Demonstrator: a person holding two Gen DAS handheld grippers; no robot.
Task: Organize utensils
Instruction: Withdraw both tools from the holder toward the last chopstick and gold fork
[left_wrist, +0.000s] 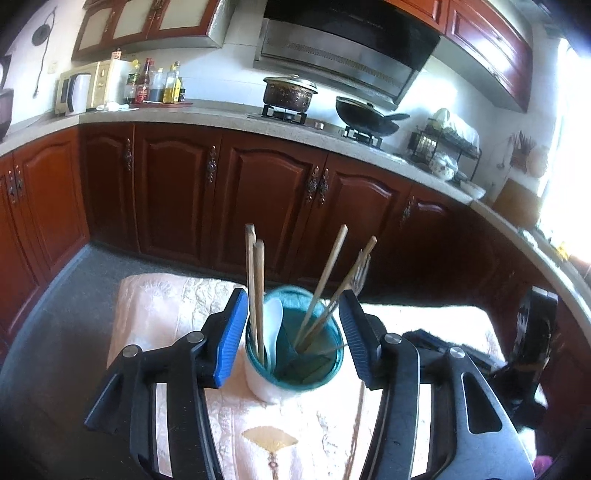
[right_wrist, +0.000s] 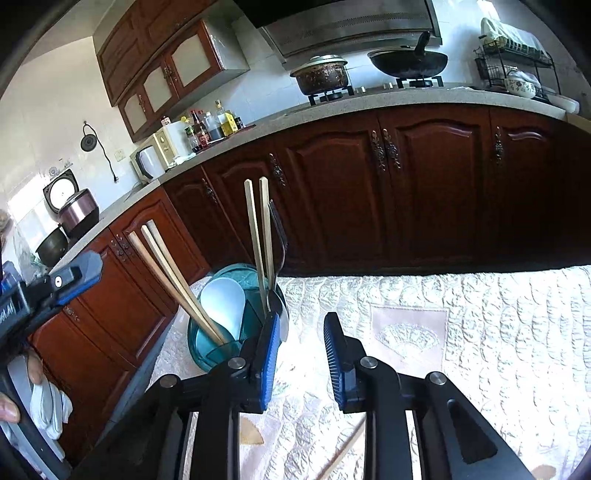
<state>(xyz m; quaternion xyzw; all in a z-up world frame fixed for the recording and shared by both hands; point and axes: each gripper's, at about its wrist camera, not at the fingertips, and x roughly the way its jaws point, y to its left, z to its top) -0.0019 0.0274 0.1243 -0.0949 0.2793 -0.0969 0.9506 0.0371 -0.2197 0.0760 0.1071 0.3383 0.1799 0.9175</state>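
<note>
Utensils stand bunched in the teal cup (left_wrist: 295, 343) on the quilted cloth (left_wrist: 166, 302) over a small table: two chopsticks (left_wrist: 255, 288) upright at its left side, two more chopsticks (left_wrist: 332, 288) leaning right with a fork (left_wrist: 360, 275), and a white spoon (left_wrist: 273, 325) tucked inside. The left gripper (left_wrist: 293, 334) points down at a slant toward the cup, its blue pads wide apart on either side of the rim, not pressing it, and nothing held. From the right wrist view the right gripper (right_wrist: 299, 354) also tilts downward, just right of the cup, jaws parted a little with only cloth showing between them; its left pad sits close against the cup's near wall, and whether it touches I cannot tell. One loose chopstick (right_wrist: 343, 454) lies on the cloth below that gripper. The left gripper's tip pokes in at the left edge of this view, raised above the cup's level, with a person's fingers and a pale sleeve (right_wrist: 48, 406) below it. Behind, dark wood cabinets (left_wrist: 258, 192) run under the counter
</note>
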